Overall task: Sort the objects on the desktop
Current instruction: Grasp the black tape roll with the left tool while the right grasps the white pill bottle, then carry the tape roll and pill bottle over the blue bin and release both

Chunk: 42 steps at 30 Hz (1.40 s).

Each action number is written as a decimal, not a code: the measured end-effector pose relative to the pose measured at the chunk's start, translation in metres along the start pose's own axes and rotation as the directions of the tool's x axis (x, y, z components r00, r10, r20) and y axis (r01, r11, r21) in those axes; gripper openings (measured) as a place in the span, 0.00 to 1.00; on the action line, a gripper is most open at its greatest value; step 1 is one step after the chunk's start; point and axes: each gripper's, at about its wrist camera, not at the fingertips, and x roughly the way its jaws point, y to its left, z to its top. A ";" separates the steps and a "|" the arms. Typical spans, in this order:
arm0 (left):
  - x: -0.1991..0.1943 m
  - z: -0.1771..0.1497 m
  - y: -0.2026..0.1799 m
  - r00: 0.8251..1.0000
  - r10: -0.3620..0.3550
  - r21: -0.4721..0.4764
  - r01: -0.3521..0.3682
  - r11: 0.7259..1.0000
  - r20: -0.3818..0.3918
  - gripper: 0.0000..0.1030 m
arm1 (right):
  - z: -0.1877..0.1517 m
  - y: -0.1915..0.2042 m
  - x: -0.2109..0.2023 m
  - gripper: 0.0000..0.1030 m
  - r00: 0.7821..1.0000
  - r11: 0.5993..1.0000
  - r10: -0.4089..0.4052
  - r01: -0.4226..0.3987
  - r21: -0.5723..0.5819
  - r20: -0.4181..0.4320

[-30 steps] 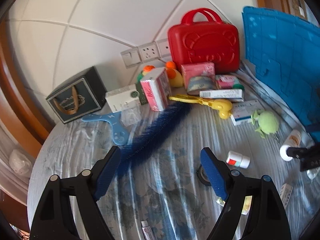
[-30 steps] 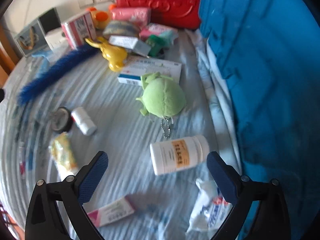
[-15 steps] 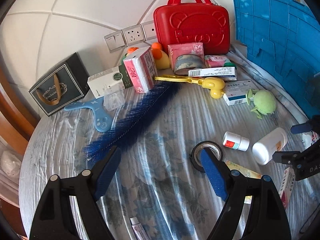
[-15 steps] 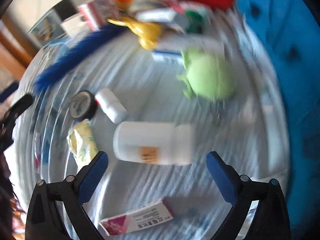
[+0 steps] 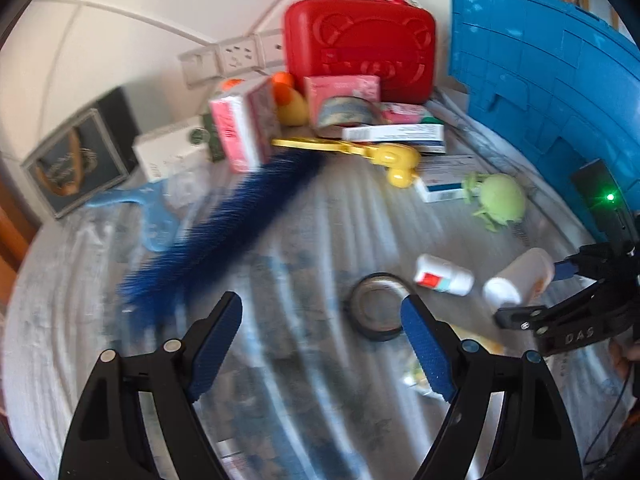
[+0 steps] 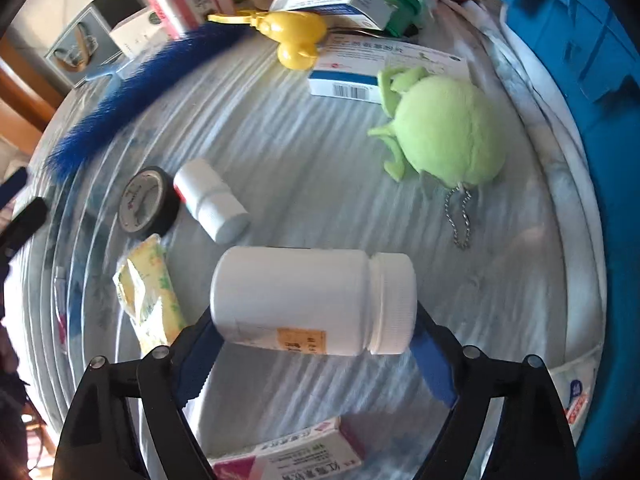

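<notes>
A blue crate stands along the table's right edge, with a red case against the back wall. A long blue brush slants across the patterned cloth. The green plush toy sits near the crate, on its keychain. The large white bottle lies on its side between the right gripper pads; those jaws have just been closing, one pad at the base, the other at the cap, and both appear to touch it. The left gripper hangs wide open and empty, just beside a black tape roll. A small white bottle lies touching that roll.
</notes>
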 end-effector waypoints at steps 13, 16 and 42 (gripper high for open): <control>0.080 -0.005 -0.035 0.990 -0.040 0.036 0.046 0.998 -0.137 0.66 | -0.004 -0.010 0.001 0.85 1.000 1.000 -0.018 0.017 0.006 0.023; 0.079 -0.008 -0.025 0.990 -0.070 -0.012 0.070 0.998 -0.121 0.59 | -0.002 -0.008 0.002 0.85 0.998 0.999 -0.040 0.040 -0.006 0.039; -0.067 0.031 -0.040 0.989 -0.110 0.173 0.093 0.981 0.095 0.56 | -0.010 0.053 -0.190 0.79 0.909 0.997 -0.047 0.066 -0.031 0.414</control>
